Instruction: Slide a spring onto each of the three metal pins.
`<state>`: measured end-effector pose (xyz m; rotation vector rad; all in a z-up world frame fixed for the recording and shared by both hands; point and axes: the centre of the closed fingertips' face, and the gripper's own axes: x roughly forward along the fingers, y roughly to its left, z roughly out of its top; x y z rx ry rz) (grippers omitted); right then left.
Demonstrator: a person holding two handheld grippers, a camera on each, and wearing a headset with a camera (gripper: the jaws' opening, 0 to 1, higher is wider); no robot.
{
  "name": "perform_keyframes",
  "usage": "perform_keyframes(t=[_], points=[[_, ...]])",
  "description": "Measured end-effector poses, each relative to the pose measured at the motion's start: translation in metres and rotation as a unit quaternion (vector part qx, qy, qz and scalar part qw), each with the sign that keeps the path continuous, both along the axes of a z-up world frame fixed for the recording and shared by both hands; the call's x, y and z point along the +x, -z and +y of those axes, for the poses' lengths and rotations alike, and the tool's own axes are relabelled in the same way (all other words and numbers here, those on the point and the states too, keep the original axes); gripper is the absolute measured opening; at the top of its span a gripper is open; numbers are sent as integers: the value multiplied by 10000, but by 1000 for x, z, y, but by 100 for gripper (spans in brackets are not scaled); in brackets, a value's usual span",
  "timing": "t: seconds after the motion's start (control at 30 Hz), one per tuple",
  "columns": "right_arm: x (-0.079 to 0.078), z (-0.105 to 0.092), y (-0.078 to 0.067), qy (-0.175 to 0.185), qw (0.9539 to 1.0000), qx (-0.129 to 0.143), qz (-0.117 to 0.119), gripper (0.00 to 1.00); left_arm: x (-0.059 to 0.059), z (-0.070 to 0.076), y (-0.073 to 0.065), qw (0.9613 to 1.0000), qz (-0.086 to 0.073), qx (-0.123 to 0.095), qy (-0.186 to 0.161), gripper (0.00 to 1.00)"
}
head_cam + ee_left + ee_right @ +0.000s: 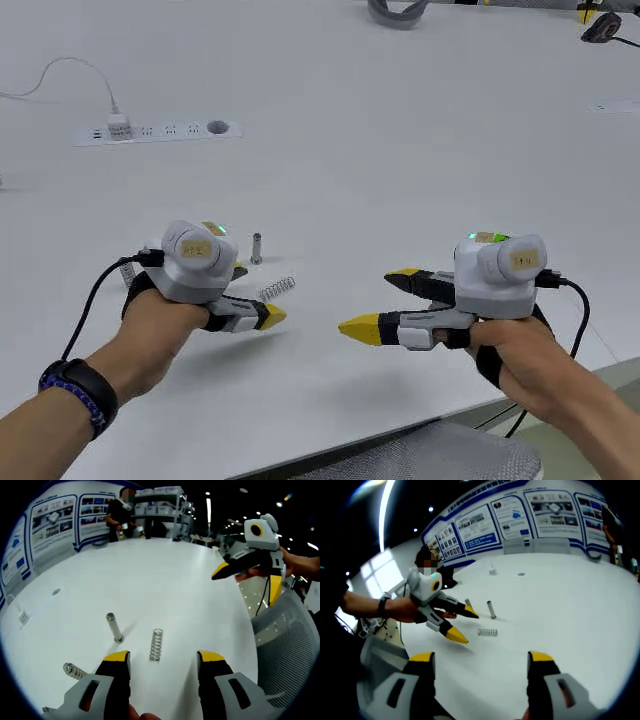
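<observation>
On table (pixel 165 580), spring (pixel 156 645) beside upright pin (pixel 114 626), left gripper (pixel 164 656) fingers (pixel 117 661) spread

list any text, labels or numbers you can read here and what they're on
No text here is legible.
Tan sticker on the left gripper: dark marks, too small to read.
Second sticker on the right gripper: dark marks, too small to read.
Wall posters: print too blurred to read.
Power strip: no legible marking.
</observation>
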<state>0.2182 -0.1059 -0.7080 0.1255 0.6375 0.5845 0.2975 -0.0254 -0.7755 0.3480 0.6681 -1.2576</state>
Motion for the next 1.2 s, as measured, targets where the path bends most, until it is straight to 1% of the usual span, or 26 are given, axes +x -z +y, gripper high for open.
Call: perform_keyframes(t=[0.17, 0.33, 0.4, 0.5, 0.7, 0.77, 0.8, 0.83, 0.87, 0.9, 1.03, 1.13, 1.2], points=[[-1, -2, 1, -25, 10000, 7, 31, 77, 3, -5, 5, 10000, 0, 35, -20, 48], [0, -5, 2, -57, 10000, -26, 56, 77, 9, -9, 11, 9999, -16, 10, -101, 39], [1, -6, 1, -46, 10000, -18, 51, 76, 10, -10, 13, 10000, -21, 28, -91, 36], [0, -7, 1, -51, 10000, -24, 60, 76, 11, -13, 15, 9999, -123, 55, -61, 30], [-3, -7, 2, -50, 9999, -67, 97, 76, 8, -14, 23, 9993, -284, 236, 102, 22], [-5, -6, 2, -52, 9999, -76, 93, 76, 9, -14, 25, 9992, -321, 226, 91, 19], [-5, -7, 3, -53, 9999, -93, 105, 76, 9, -13, 25, 9992, -328, 219, 65, 14], [-6, -7, 3, -56, 9999, -114, 112, 76, 9, -13, 24, 9992, -341, 200, 56, 12], [-6, -8, 4, -57, 9998, -131, 112, 76, 9, -12, 24, 9995, -266, 159, -23, 12], [-6, -8, 4, -51, 9998, -137, 113, 76, 9, -12, 23, 9996, -230, 141, -44, 12], [-7, -7, 2, -72, 9998, -159, 100, 76, 7, -6, 22, 9997, -202, 156, -59, 11], [-9, -3, 3, -158, 9996, -186, 107, 75, 6, -2, 19, 9997, -107, 55, -195, 11], [-10, -1, 3, -182, 9996, -181, 103, 75, 3, 1, 16, 9997, -66, 21, -251, 11]])
